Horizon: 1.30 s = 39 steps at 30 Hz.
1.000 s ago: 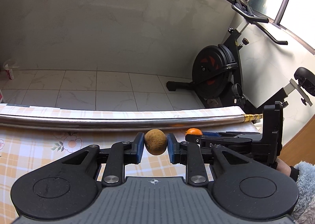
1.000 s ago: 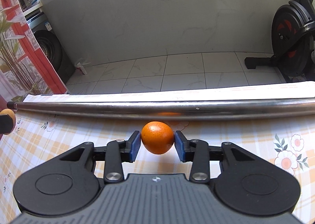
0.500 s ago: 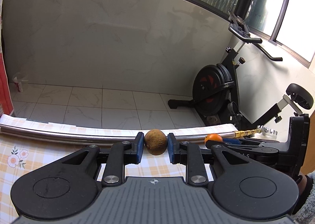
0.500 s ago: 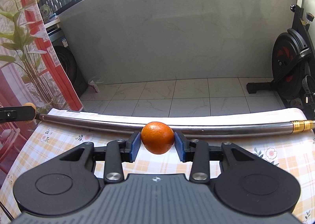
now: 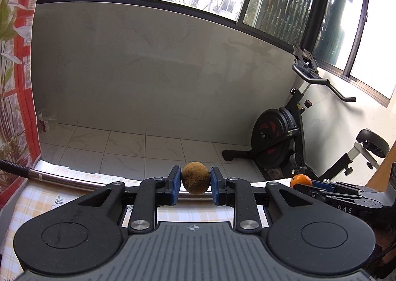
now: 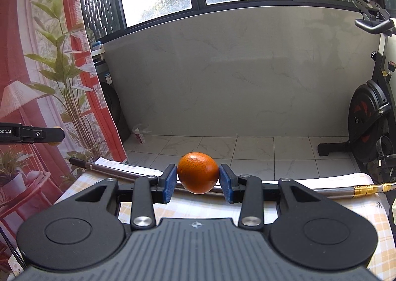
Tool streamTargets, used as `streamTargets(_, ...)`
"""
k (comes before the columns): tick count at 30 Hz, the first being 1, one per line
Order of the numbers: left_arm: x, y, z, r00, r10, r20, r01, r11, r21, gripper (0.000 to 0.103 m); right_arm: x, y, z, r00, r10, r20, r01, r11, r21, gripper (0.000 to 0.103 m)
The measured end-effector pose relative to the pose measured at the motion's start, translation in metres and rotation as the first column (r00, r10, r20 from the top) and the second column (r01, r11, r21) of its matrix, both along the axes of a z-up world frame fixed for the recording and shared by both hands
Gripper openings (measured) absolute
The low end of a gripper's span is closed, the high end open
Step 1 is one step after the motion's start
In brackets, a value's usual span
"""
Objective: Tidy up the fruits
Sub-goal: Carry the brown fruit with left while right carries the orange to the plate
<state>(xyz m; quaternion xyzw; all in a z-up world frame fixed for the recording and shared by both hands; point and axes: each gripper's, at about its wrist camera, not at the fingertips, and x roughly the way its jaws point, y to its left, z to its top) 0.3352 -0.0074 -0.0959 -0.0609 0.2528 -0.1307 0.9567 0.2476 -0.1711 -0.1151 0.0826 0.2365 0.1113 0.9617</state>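
My left gripper (image 5: 195, 178) is shut on a small round brown fruit (image 5: 195, 177), held high above the table. My right gripper (image 6: 198, 173) is shut on an orange (image 6: 198, 172), also held high above the table. In the left wrist view the right gripper and its orange (image 5: 300, 180) show at the right. In the right wrist view the left gripper's finger (image 6: 37, 134) shows at the far left, with a sliver of its fruit behind it.
A table with a checked floral cloth (image 6: 371, 209) lies below. A long metal pole (image 5: 64, 179) with a brass end (image 6: 366, 189) lies along its far edge. An exercise bike (image 5: 279, 137) stands at the right, a curtain (image 6: 37, 83) at the left.
Both grippers have risen and tilted upward, each still holding its fruit. The table has dropped low in both views and the windows have come into sight.
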Motion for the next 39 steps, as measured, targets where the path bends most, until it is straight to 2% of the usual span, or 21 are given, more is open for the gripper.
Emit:
streamTargets(5, -0.032, 0.018, 0.01, 1.0, 0.002, 0.0, -0.002, 1.0, 0.007, 0.027, -0.034, 0.008, 0.007, 0.999, 0.035, 0.024, -0.035, 0.999, 0.027, 0.041)
streamTargets(11, -0.06, 0.047, 0.005, 0.999, 0.017, -0.039, -0.019, 0.999, -0.036, 0.027, -0.061, 0.01, -0.01, 0.998, 0.058, -0.027, -0.057, 0.998, 0.032, 0.041)
streamTargets(14, -0.061, 0.053, -0.007, 0.998, 0.025, -0.059, -0.028, 0.999, -0.039, 0.027, -0.065, 0.011, -0.027, 0.995, 0.061, -0.079, -0.059, 0.998, 0.03, 0.041)
streamTargets(18, -0.049, 0.056, -0.035, 0.991, 0.023, -0.133, -0.028, 0.999, -0.033, 0.027, -0.062, 0.016, -0.049, 0.988, 0.058, -0.144, -0.053, 0.998, 0.035, 0.041)
streamTargets(21, -0.041, 0.068, -0.071, 0.97, 0.021, -0.242, -0.039, 0.997, -0.066, 0.027, -0.062, 0.022, -0.06, 0.984, 0.063, -0.168, -0.06, 0.998, 0.027, 0.041)
streamTargets(26, -0.043, 0.091, -0.134, 0.932, 0.079, -0.354, -0.081, 0.997, 0.009, 0.027, -0.064, 0.03, -0.08, 0.973, 0.106, -0.205, -0.104, 0.994, 0.02, 0.041)
streamTargets(30, -0.045, 0.114, -0.179, 0.867, 0.101, -0.488, -0.133, 0.991, -0.031, 0.027, -0.062, 0.036, -0.099, 0.962, 0.107, -0.25, -0.1, 0.994, 0.038, 0.041)
streamTargets(34, -0.06, 0.119, -0.207, 0.826, 0.082, -0.558, -0.126, 0.991, -0.04, 0.027, -0.065, 0.042, -0.111, 0.958, 0.114, -0.264, -0.098, 0.993, 0.071, 0.041)
streamTargets(39, -0.074, 0.127, -0.22, 0.8, 0.076, -0.595, -0.135, 0.989, -0.056, 0.029, -0.071, 0.051, -0.122, 0.952, 0.133, -0.275, -0.118, 0.991, 0.069, 0.041)
